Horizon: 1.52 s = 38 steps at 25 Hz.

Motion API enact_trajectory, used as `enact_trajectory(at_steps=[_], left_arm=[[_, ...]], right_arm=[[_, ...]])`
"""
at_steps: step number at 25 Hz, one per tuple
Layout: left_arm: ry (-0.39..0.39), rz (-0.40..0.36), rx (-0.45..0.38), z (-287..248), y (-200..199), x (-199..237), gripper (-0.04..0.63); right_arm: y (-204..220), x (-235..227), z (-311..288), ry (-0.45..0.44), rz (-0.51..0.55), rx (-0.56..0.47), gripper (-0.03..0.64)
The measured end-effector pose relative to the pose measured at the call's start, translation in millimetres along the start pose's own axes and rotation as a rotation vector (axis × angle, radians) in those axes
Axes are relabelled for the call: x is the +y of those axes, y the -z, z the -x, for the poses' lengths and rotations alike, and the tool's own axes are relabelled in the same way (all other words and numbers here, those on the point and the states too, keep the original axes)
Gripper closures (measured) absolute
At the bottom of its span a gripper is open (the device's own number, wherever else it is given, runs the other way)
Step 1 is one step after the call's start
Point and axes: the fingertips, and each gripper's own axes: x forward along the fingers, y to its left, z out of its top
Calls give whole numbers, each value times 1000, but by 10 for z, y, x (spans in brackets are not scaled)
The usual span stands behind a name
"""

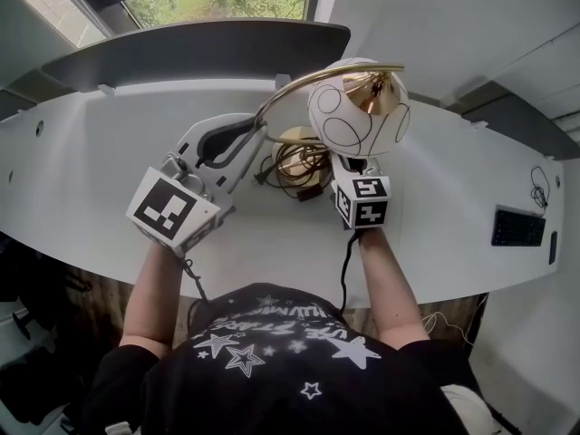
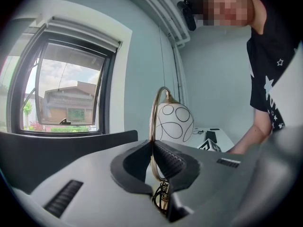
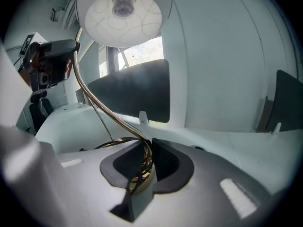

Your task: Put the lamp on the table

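Note:
The lamp has a white globe shade (image 1: 359, 109) with black line patterns, a curved gold stem (image 1: 299, 84) and a round gold base (image 1: 292, 143) with a coiled cord (image 1: 304, 166) over the white table (image 1: 109, 143). My left gripper (image 1: 256, 136) is shut on the stem (image 2: 152, 150) partway up; the shade (image 2: 174, 122) hangs beyond it. My right gripper (image 1: 338, 164) sits under the shade, shut on the lower stem (image 3: 144, 152) and cord at the base. In the right gripper view the shade (image 3: 120, 13) is overhead. Whether the base rests on the table I cannot tell.
A dark curved panel (image 1: 199, 53) stands along the table's back edge, with a window behind it. A black keyboard (image 1: 518, 227) and a thin cable (image 1: 541, 184) lie at the right end. The person's arms reach in from the front edge.

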Motion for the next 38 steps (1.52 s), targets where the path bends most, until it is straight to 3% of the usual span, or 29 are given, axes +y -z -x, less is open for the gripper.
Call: enact_trajectory(at_steps=[14, 20, 24, 27, 31, 38], left_arm=[[14, 8, -11, -15, 25, 2, 565], [-29, 46, -57, -28, 12, 52, 565], [-19, 58, -32, -41, 56, 25, 565], [-46, 70, -37, -40, 44, 44, 564], [-67, 71, -22, 46, 97, 19, 473], [-84, 79, -23, 294, 311, -54, 432]], right_arm=[[30, -7, -34, 4, -49, -4, 566], [52, -20, -40, 7, -100, 1, 560], [35, -3, -23, -3, -120, -16, 558], [-1, -1, 23, 13, -109, -42, 506], [-42, 13, 110, 19, -125, -85, 449], [-3, 173, 336, 30, -126, -98, 448]])
